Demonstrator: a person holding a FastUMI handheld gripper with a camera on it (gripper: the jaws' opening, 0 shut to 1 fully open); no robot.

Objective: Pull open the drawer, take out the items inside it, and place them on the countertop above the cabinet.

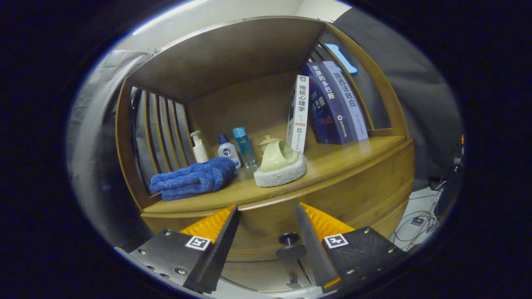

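Observation:
A wooden cabinet stands ahead of me, tilted in the view. Its countertop (332, 160) carries a folded blue towel (193, 178), a cream ceramic piece on a white fluffy pad (279, 164), small bottles and books. Below the countertop runs the drawer front (266, 232) with a dark round knob (289, 239). My gripper (268, 211) is open, its fingers spread in front of the drawer front. The knob sits between the fingers, close to the right one, untouched. The drawer looks shut; its inside is hidden.
A white pump bottle (199, 147), a white-and-blue bottle (227, 151) and a clear blue bottle (244, 146) stand behind the towel. Three books (328, 104) lean at the back right. Slatted side panels (160, 133) close the left. Cables (422, 218) lie on the floor at right.

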